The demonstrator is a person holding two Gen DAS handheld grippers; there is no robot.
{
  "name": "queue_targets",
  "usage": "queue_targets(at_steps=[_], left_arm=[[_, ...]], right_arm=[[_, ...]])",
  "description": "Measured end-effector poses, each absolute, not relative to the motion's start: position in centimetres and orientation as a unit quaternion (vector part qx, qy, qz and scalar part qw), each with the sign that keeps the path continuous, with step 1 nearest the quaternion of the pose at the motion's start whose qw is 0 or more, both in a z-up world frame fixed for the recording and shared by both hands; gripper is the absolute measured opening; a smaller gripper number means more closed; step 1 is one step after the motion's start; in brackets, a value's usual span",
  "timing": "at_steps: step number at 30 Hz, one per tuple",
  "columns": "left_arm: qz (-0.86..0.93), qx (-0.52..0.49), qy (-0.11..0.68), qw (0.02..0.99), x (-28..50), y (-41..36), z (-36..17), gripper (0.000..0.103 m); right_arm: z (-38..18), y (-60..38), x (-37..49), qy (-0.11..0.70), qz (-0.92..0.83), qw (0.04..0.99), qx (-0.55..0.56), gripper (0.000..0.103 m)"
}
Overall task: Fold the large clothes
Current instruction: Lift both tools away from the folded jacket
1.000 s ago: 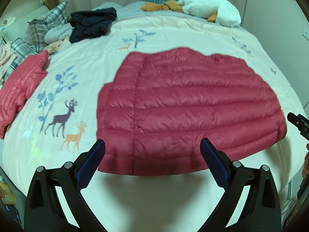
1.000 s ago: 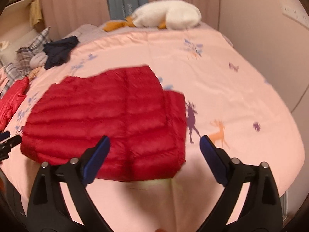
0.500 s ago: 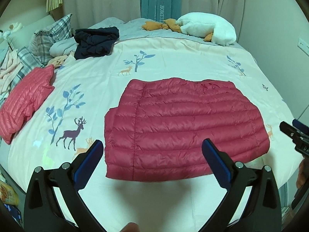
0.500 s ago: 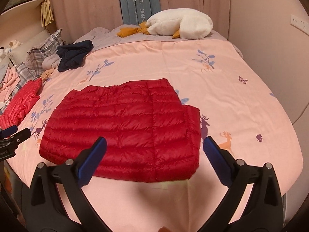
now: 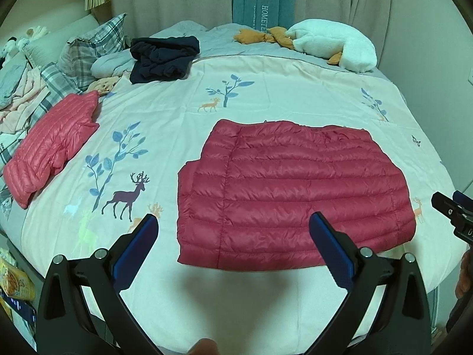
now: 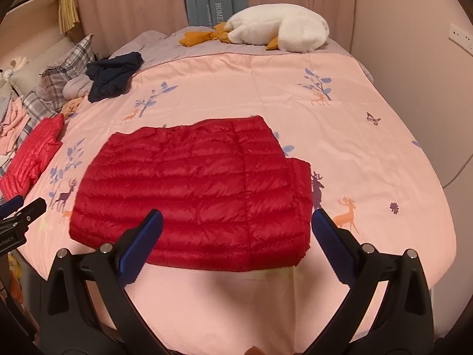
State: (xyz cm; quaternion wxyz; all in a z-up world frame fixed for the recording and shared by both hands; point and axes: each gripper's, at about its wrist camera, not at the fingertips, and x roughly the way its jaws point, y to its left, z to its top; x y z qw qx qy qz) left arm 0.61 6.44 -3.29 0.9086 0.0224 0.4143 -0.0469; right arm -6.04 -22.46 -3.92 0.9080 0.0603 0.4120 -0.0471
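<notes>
Your left tool (image 5: 233,233) and right tool (image 6: 236,227) both hang spread wide with nothing between the blue pads, and both have drawn back from the red down jacket (image 5: 292,198) compared with a second ago, when the jacket filled most of each view. It now looks smaller, and more of the bed (image 5: 266,88) shows around it. That reads as a retreat after a finished fold, not an approach.

The jacket lies flat on the deer-print duvet, near the bed's front edge, folded into a broad rectangular block with a narrower layer sticking out along one side edge. From the left wrist view this strip is on the jacket's left; from the right wrist view it is on the jacket's right (image 6: 301,195). Neither tool touches it.

Beyond the jacket, toward the pillows, sit a second pink-red down jacket (image 5: 50,145) that looks already folded, and a crumpled navy garment (image 5: 162,59) further back. A white plush goose (image 5: 331,44) lies at the far side of the bed.

Judging by this, the current fold is set and the jacket is holding its shape. You can either halve it once more, lifting the two near corners together, or move on to the navy garment, which looks unfolded.
</notes>
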Motion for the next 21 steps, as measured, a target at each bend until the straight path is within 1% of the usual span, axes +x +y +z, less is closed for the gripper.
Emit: queue_targets(at_steps=[6,10,16,18,21], left_arm=[[-0.051,0.024,0.404,0.913,-0.1,6.3,-1.2,0.102],[-0.059,0.021,0.395,0.916,-0.7,6.0,0.7,0.102],[-0.045,0.05,0.336,0.94,-2.6,5.1,6.4,0.102],[-0.038,0.052,0.314,0.947,-3.6,4.8,8.4,0.102],[-0.027,0.056,0.296,0.953,-4.5,4.5,10.0,0.102]], right_arm=[[-1.6,-21.4,-6.6,0.403,-0.044,0.913,0.047,0.101],[1.3,-20.8,-7.4,0.386,-0.03,0.921,0.043,0.101],[7.1,-19.4,-9.6,0.331,-0.026,0.943,0.026,0.101],[8.4,-19.1,-10.3,0.32,-0.024,0.947,0.029,0.101],[9.5,-18.5,-11.2,0.308,-0.023,0.951,0.025,0.101]])
